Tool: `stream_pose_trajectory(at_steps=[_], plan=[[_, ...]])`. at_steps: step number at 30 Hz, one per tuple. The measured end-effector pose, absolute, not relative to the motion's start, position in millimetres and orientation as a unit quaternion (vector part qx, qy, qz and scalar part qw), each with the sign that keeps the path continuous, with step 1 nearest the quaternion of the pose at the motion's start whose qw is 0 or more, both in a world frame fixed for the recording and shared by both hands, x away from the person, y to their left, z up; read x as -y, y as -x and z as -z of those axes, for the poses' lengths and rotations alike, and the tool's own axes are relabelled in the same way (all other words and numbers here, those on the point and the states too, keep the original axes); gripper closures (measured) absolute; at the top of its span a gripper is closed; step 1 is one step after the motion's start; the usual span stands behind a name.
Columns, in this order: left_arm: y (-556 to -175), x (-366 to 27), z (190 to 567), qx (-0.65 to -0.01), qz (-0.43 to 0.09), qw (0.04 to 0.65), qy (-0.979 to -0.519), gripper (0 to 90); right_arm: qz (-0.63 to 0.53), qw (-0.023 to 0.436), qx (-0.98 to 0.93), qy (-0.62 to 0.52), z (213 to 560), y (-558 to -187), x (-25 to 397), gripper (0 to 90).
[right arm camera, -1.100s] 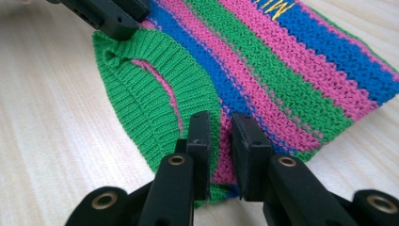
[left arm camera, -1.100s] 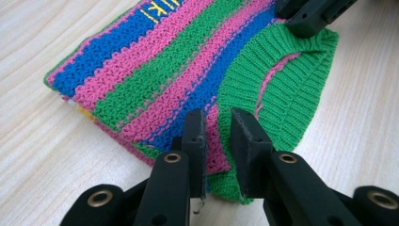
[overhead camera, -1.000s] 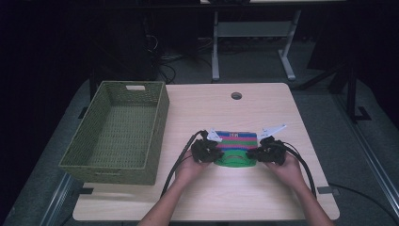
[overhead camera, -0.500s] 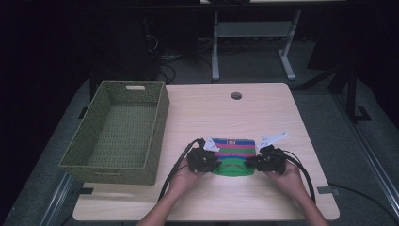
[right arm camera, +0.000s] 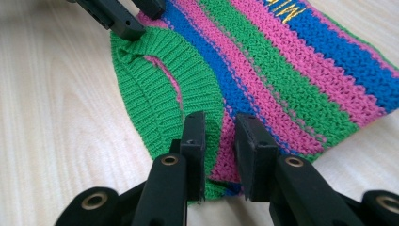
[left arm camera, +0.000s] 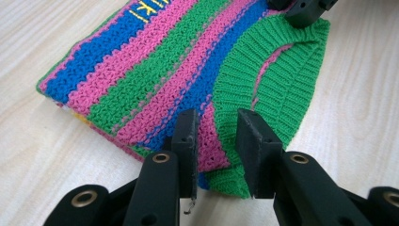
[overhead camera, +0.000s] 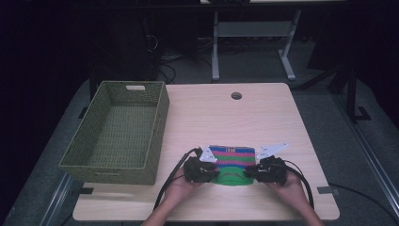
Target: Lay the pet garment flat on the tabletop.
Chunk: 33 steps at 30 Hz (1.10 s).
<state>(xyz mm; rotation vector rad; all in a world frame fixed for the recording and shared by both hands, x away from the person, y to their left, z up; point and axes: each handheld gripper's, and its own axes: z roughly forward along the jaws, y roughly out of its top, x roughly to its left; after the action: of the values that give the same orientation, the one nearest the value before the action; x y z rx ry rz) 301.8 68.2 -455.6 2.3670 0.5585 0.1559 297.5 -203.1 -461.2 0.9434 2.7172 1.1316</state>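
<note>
Striped knit sweater (overhead camera: 231,162) folded flat on table (overhead camera: 263,117) near front edge. Left gripper (left arm camera: 217,136) and right gripper (right arm camera: 220,136) held parted, astride near corners, nothing clamped. Risk judged: top layer alone pinched, fold lost.

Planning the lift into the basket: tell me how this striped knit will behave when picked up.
The striped knit is soft, folded yarn, so it will probably sag and unfold between the left gripper and right gripper. Its textured stitches should grip well. Likely light.
</note>
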Motion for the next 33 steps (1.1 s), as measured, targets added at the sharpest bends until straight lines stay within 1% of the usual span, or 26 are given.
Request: stream_pose_trajectory(at_steps=[2, 8, 11, 16, 19, 22, 23, 25, 29, 33], plan=[[-300.7, -69.1, 455.2, -0.216, -0.051, 0.346, -0.912, 67.4, -0.363, 0.030, -0.881, -0.300, 461.0, -295.3, 202.5, 73.1], [-294.5, -70.7, 457.2, -0.213, -0.056, 0.352, -0.909, 67.5, -0.371, 0.037, -0.878, -0.300, 463.0, -288.2, 201.9, 72.9], [-291.3, -72.3, 458.4, -0.212, -0.056, 0.358, -0.908, 67.4, -0.380, 0.033, -0.873, -0.303, 464.5, -284.2, 203.5, 72.7], [-287.7, -72.5, 457.0, -0.209, -0.055, 0.350, -0.912, 67.2, -0.379, 0.046, -0.876, -0.295, 464.8, -278.1, 200.7, 71.5], [-286.4, -73.3, 456.7, -0.211, -0.046, 0.354, -0.910, 64.5, -0.383, 0.044, -0.875, -0.293, 464.5, -276.9, 201.0, 68.2], [-286.1, -75.7, 452.3, -0.198, -0.042, 0.353, -0.914, 56.0, -0.392, 0.057, -0.874, -0.280, 464.3, -272.9, 202.5, 64.2], [-285.0, -76.9, 451.1, -0.195, -0.046, 0.357, -0.912, 54.9, -0.394, 0.058, -0.874, -0.278, 463.2, -271.7, 202.7, 64.1], [-284.2, -80.2, 448.7, -0.186, -0.049, 0.365, -0.911, 54.2, -0.396, 0.066, -0.876, -0.268, 460.1, -269.7, 204.5, 63.9], [-285.5, -83.9, 447.9, -0.180, -0.042, 0.377, -0.907, 54.6, -0.400, 0.058, -0.878, -0.256, 457.7, -268.8, 208.4, 61.2], [-284.3, -82.2, 449.5, -0.167, -0.038, 0.372, -0.912, 54.1, -0.391, 0.057, -0.886, -0.243, 458.1, -267.2, 207.6, 61.3]])
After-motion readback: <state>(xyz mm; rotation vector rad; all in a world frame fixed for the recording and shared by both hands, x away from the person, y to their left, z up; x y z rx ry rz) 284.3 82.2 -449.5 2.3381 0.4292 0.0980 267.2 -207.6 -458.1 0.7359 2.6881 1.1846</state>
